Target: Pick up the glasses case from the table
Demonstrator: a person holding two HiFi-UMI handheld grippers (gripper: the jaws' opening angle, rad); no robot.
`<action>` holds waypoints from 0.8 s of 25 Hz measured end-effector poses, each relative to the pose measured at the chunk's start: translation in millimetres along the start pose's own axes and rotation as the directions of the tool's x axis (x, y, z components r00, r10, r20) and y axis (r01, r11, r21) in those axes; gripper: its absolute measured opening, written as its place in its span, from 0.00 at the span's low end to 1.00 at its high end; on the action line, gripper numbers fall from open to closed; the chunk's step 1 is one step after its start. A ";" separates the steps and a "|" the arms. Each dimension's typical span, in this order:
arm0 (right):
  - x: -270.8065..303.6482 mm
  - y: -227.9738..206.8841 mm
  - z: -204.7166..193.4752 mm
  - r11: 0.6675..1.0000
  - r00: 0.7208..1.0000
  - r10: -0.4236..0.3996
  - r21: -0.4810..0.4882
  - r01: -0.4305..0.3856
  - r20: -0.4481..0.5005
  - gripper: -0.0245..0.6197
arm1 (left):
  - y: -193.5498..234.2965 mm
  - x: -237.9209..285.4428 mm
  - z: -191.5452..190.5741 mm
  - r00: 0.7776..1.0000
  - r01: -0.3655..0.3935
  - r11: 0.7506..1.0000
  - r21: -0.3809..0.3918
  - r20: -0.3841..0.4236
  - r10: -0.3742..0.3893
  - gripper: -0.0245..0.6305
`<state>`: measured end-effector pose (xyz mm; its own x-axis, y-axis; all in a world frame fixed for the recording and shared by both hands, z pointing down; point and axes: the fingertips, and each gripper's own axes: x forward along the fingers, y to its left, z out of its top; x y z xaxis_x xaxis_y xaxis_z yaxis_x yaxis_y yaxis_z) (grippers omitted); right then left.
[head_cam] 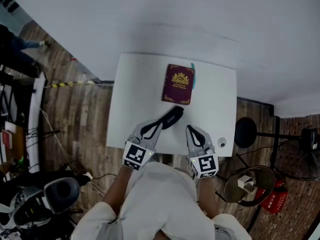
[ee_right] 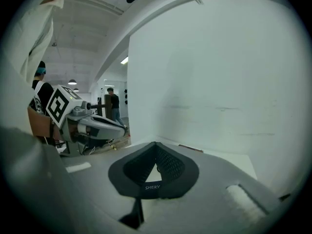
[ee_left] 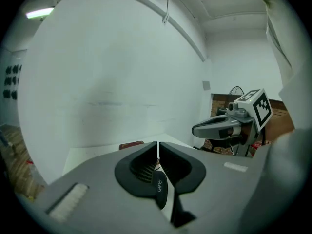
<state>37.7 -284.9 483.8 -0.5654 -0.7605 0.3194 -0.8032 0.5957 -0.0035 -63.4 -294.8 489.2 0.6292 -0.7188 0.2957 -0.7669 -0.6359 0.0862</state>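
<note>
The left gripper (ee_left: 157, 143) fills the lower foreground, its grey jaws drawn together with only a hairline slit between the black pads and nothing gripped in it. Just beyond the tips lies the white worktop (ee_left: 92, 152), and on it, ahead and slightly left of the gripper, the edge of a dark red book (ee_left: 131, 145). A plain white wall (ee_left: 112, 72) rises behind the worktop. To the gripper's right the right gripper (ee_left: 200, 129) hangs level, pointing left, with its marker cube (ee_left: 257, 106) behind. A white sleeve (ee_left: 292, 82) covers the far right edge.
</note>
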 end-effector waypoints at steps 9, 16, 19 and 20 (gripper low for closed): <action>23.4 -7.4 -30.3 0.997 0.992 -0.059 0.045 0.065 -0.111 0.05 | 7.6 38.9 -46.0 0.981 0.104 0.993 0.059 -0.170 -0.092 0.16; 33.2 -7.6 -54.9 0.994 0.980 -0.076 0.066 0.089 -0.182 0.05 | 6.9 60.0 -73.6 0.958 0.158 0.986 0.051 -0.252 -0.141 0.23; 35.5 -8.3 -64.2 0.994 0.977 -0.071 0.071 0.086 -0.202 0.05 | 4.5 67.3 -85.9 0.946 0.167 0.985 0.046 -0.289 -0.146 0.28; 36.5 -9.3 -66.6 0.994 0.976 -0.068 0.071 0.084 -0.205 0.05 | 4.0 70.0 -90.7 0.941 0.166 0.985 0.047 -0.306 -0.144 0.30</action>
<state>37.0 -300.9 558.6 -0.4590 -0.7298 0.5066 -0.8591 0.5100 -0.0436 -33.9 -322.2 596.5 0.6641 -0.4986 0.5571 -0.6450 -0.7589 0.0897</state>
